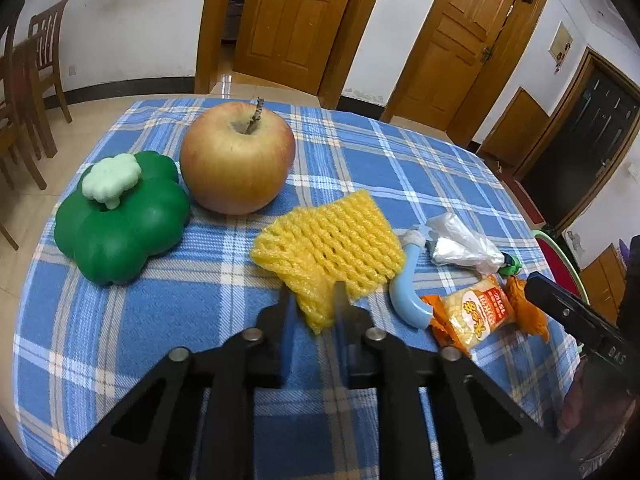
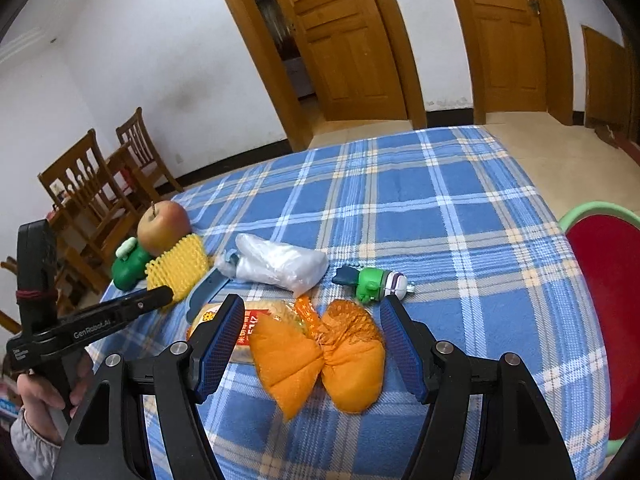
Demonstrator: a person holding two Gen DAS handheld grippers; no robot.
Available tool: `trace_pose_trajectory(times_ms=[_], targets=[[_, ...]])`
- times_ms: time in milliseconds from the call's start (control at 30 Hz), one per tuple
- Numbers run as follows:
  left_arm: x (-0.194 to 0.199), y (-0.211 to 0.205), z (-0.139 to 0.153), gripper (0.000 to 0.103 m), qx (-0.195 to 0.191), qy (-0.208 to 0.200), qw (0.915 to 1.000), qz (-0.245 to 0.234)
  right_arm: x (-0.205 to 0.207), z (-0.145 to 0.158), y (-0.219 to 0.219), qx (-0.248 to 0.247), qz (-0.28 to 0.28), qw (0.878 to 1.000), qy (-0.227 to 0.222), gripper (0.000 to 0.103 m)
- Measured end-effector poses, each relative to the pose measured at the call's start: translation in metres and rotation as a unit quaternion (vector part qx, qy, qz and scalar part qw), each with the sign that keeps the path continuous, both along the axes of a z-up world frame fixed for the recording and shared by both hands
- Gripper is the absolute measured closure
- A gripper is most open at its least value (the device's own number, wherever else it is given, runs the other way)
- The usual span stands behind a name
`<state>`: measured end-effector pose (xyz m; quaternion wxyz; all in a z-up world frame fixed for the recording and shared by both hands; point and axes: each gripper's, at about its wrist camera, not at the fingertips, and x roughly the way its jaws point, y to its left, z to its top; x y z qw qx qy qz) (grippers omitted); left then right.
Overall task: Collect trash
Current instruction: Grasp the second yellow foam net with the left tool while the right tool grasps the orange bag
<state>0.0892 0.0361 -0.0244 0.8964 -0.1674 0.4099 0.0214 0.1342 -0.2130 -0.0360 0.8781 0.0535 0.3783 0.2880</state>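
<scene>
Pinching the near corner of the yellow foam net [image 1: 328, 250], the left gripper [image 1: 312, 300] has its two black fingers drawn close together with the mesh caught between them. From it, at about eleven o'clock in the left wrist view, a big apple [image 1: 238, 158] stands upright on the blue checked tablecloth [image 1: 120, 340], and at ten o'clock a green toy pepper [image 1: 120, 216] lies just beside the apple. At three o'clock lie a blue curved handle [image 1: 408, 292], a crumpled clear plastic bag [image 1: 464, 246] and an orange snack wrapper [image 1: 480, 312].

The right gripper [image 2: 312, 344] hangs with its blue-padded jaws spread wide and nothing pressed between them; the orange wrapper [image 2: 320, 360] sits on the cloth in the gap, touching neither pad that I can see. At twelve o'clock from it lies the plastic bag [image 2: 280, 264], at one o'clock a small green toy [image 2: 372, 282], and at three o'clock a red stool [image 2: 608, 300] stands beside the table. A hand [image 2: 44, 396] at nine o'clock holds the other tool's handle.
</scene>
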Motion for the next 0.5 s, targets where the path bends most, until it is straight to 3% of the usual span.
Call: trace_pose_trajectory(times_ms=[167, 300, 400, 500], targets=[[-0.019, -0.004, 0.016, 0.093, 0.021, -0.057, 0.9981, 0.010, -0.001, 0.000, -0.005, 0.004, -0.001, 1.000, 0.003, 0.031], [-0.042, -0.024, 0.035, 0.093, 0.089, -0.122, 0.9884, 0.015, -0.005, -0.002, -0.008, -0.005, 0.008, 1.000, 0.006, 0.031], [-0.047, -0.034, 0.039, 0.093, 0.118, -0.133, 0.9840, 0.009, -0.006, -0.003, -0.007, -0.013, 0.011, 1.000, 0.010, 0.031], [-0.043, -0.030, 0.039, 0.093, 0.114, -0.129, 0.9850, 0.012, -0.006, -0.004, -0.008, -0.011, 0.007, 1.000, 0.013, 0.031]])
